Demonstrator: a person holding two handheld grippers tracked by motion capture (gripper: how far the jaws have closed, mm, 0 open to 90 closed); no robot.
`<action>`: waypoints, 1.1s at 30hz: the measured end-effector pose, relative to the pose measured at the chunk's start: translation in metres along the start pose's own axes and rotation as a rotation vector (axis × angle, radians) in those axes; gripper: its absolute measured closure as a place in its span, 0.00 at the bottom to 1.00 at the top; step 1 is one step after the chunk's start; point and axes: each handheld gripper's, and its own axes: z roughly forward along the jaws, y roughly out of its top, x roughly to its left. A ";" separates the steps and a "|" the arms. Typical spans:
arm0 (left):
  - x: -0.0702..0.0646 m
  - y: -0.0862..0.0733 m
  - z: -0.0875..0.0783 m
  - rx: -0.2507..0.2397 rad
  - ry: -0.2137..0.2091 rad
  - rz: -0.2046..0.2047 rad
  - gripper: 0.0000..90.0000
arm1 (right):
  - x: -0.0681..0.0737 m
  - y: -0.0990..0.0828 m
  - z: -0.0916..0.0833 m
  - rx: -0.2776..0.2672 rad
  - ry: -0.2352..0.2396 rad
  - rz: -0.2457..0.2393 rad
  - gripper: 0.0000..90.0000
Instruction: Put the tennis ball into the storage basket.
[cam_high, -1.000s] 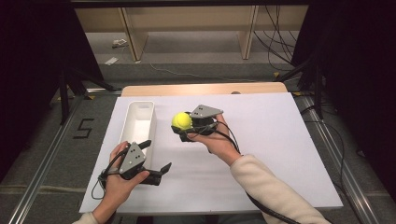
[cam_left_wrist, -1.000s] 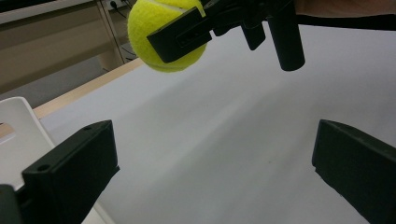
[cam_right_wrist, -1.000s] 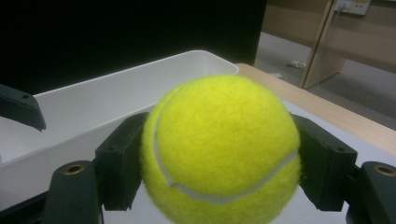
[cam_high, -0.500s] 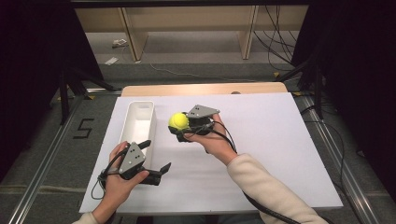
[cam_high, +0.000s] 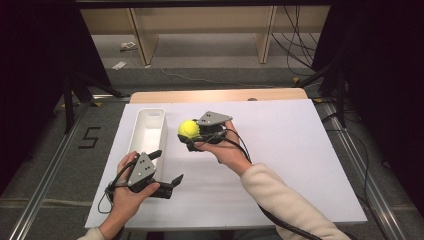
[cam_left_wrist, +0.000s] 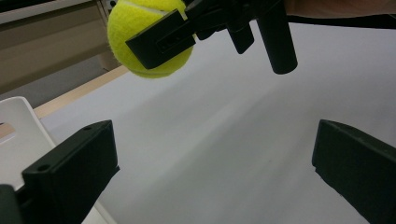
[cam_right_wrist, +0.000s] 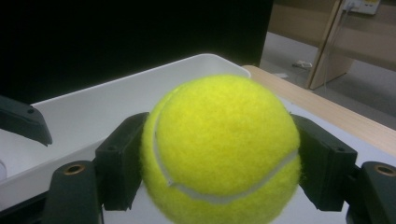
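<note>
Right gripper (cam_high: 189, 134) holds a yellow tennis ball (cam_high: 188, 128) above the white table (cam_high: 280, 165), just right of the white bin (cam_high: 148, 131). In the right gripper view the two black jaws press on opposite sides of the ball (cam_right_wrist: 223, 151), left and right, with the ball's seam curving across its front. The ball is clear of the table surface and not over the bin's opening; it sits beside the bin's right wall, toward the far half of the bin.

The bin is a long, narrow white tray lying near-to-far along the left part of the table. Its far end and middle show a bare white floor in the high view. The right gripper view shows the same bin (cam_right_wrist: 116, 93) behind the ball, inside walls plain white. The near end of the bin is partly hidden by the left gripper, so I cannot tell what lies there.

Left gripper (cam_high: 167, 172) rests low at the near left of the table, just beside the bin's near end, its jaws spread wide apart with nothing between them. The left gripper view confirms the gap, bare table showing between both jaws, the ball (cam_left_wrist: 149, 37) up at far left.
</note>
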 end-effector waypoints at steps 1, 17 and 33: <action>0.000 0.000 0.000 0.000 -0.001 -0.004 0.00 | 0.000 0.000 0.000 -0.001 0.000 0.001 0.30; -0.001 0.000 0.000 0.006 0.000 0.006 0.00 | 0.004 0.005 0.006 -0.001 0.005 -0.005 0.30; -0.001 0.000 0.000 0.006 0.005 0.009 0.00 | 0.008 0.010 0.013 0.004 0.014 -0.011 0.30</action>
